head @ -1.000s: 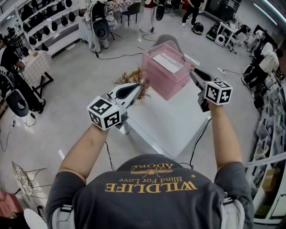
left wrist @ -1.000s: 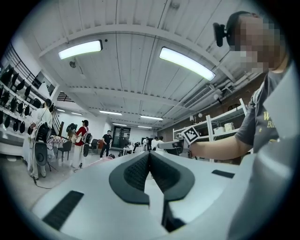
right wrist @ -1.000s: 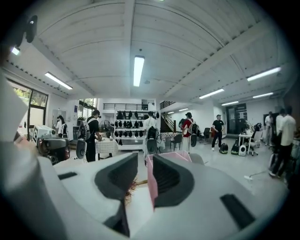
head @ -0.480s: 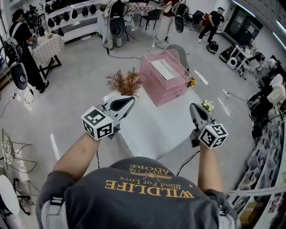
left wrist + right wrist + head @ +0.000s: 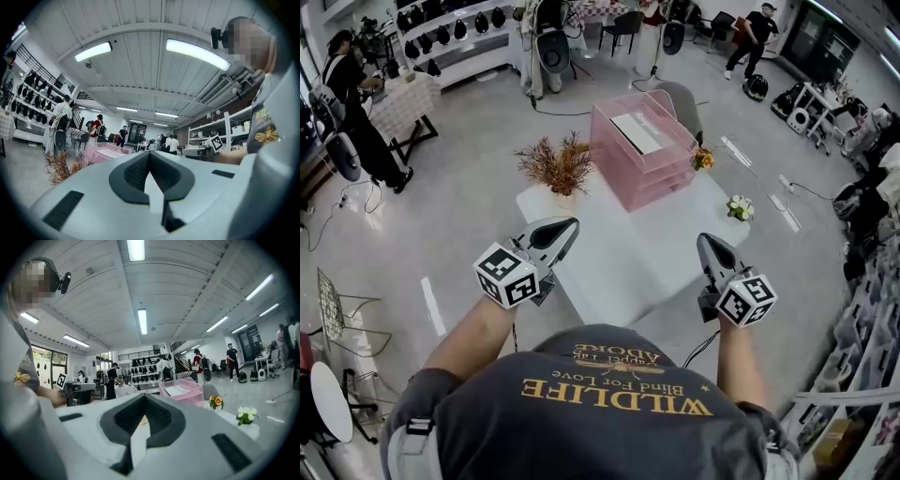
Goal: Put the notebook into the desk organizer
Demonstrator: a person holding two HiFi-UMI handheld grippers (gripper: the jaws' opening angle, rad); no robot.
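Note:
The pink clear desk organizer [image 5: 642, 159] stands at the far side of the white table [image 5: 628, 267]. A white notebook [image 5: 637, 132] lies flat in its top tray. The organizer also shows in the right gripper view [image 5: 183, 392], with the notebook [image 5: 177, 391] in it, and faintly in the left gripper view [image 5: 110, 150]. My left gripper [image 5: 572, 223] hovers at the table's near left edge, shut and empty [image 5: 150, 152]. My right gripper [image 5: 705, 240] is over the near right edge, shut with nothing in it [image 5: 144, 394]. Both are well short of the organizer.
A vase of dried brown twigs [image 5: 558, 167] stands at the table's far left corner. Small orange flowers [image 5: 703, 159] and white flowers [image 5: 738, 208] sit along the right edge. A grey chair [image 5: 680, 101] is behind the organizer. People and racks stand farther off.
My right gripper has drawn back from beside the organizer to the near edge of the table. The left gripper also came back a little. The notebook stays in the top tray.

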